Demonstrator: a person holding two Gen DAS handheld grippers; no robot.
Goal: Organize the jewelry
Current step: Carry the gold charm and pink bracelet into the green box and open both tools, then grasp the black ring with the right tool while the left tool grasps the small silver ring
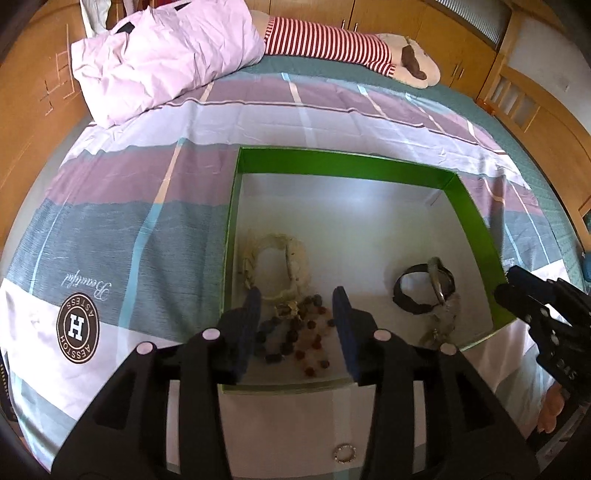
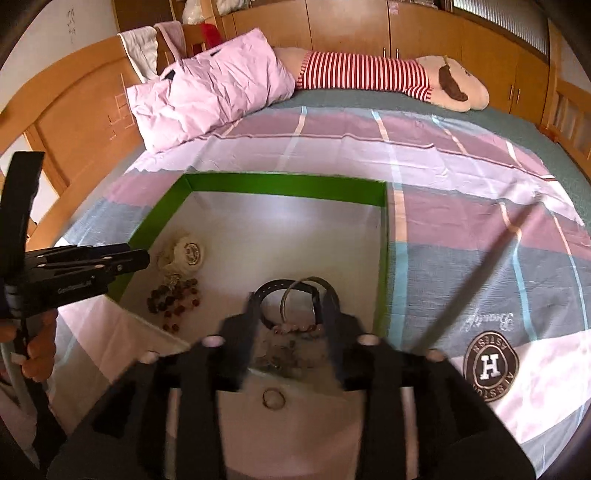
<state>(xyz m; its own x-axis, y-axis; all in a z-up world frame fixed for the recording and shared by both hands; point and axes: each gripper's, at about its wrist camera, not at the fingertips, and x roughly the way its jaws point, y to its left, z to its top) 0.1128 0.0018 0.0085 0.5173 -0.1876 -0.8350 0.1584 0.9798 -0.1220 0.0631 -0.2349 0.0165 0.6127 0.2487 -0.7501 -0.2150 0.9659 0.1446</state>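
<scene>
Small ring (image 1: 344, 453) lies on the bedsheet (image 1: 110, 221) just outside the green box (image 1: 343, 160): your next pick, I'd judge. Both grippers, left (image 1: 297, 301) and right (image 2: 291, 306), have fingers apart, empty. Beaded bracelet (image 1: 295, 332) and black band (image 1: 413, 295) sit inside.

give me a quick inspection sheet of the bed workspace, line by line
surface: plaid bedsheet on a bed, with a round H logo patch
job's things: green box, open, holding a cream bracelet, dark beaded strand, black band with a metal bangle; a small ring lies on the sheet outside the box's near edge
clutter: pink pillow, striped plush toy at the far side
grippers: left gripper open over the beads, holding nothing; right gripper open, blurred, over the black band
cables: nothing seen
surroundings: wooden cabinets and wooden headboard
</scene>
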